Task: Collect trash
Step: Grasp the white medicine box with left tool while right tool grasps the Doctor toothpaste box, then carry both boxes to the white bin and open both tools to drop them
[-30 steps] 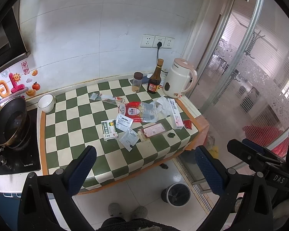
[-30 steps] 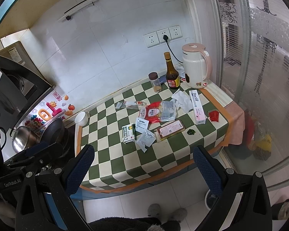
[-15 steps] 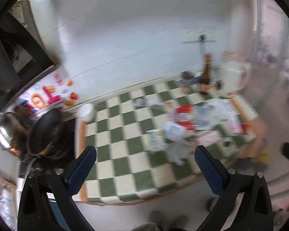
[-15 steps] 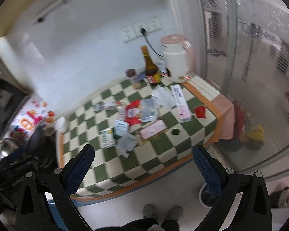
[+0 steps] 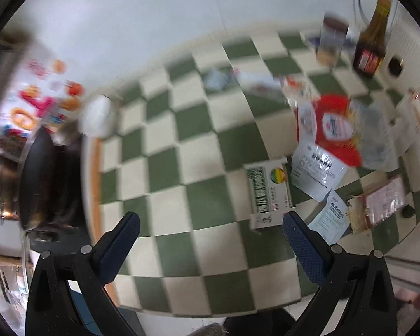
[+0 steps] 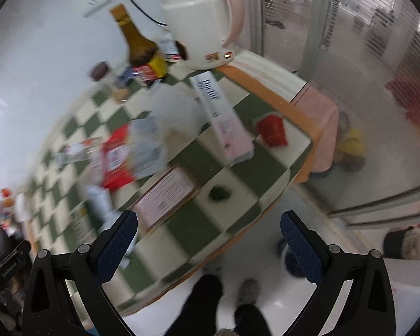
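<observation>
Both claws are spread wide, holding nothing: left gripper point(image 5: 210, 232) above the flat green-and-white medicine box point(image 5: 268, 193), right gripper point(image 6: 208, 231) over the green-checked table point(image 6: 237, 204) edge. Everything's blurry, so a grab might shove the pink flat packet point(image 6: 165, 191) off. Farther back, the red snack wrapper point(image 6: 117, 159) looks crumpled.
</observation>
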A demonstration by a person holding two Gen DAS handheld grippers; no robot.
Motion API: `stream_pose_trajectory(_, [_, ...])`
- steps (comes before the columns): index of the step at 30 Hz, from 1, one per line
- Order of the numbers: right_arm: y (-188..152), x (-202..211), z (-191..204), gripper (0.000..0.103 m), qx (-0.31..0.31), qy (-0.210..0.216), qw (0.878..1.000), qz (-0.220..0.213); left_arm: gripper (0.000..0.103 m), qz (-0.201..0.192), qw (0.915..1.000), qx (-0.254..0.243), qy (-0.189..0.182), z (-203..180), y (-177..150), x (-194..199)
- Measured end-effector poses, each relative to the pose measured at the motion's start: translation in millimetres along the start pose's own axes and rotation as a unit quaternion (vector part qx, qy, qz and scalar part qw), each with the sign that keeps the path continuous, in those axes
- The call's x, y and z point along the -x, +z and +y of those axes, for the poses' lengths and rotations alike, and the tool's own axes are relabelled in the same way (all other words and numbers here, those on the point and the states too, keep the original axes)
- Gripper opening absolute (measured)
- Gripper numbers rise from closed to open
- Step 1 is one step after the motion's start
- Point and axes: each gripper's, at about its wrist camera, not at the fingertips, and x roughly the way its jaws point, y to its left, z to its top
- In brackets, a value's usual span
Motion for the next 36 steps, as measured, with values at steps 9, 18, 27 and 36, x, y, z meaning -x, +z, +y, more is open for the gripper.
stream_pose_trajectory(9, [95, -104, 4, 0.103, 0.021, -0.096, 0.994, 0.044, 0.097, 0.147, 0.9831, 0.010, -0.108, -36, 29, -107])
stream_pose_trajectory(18, [127, -193, 12, 0.081, 0.056, -0.110, 0.984, 0.125, 0.020, 0.132, 0.9857, -0.022, -0.102, -42, 48, -95])
stream_pose_trajectory(27, [127, -192, 11, 0.052, 0.049, -0.081, 0.989, 0.112, 0.020, 0.089, 0.9909, -0.038, -0.093, -35, 74, -42])
stream_pose_trajectory(36, [128, -126, 3, 0.051, 0.015, -0.026, 0.997, 0.068, 0.020, 0.019, 0.9933, -0.057, -0.099, -44, 108, 58])
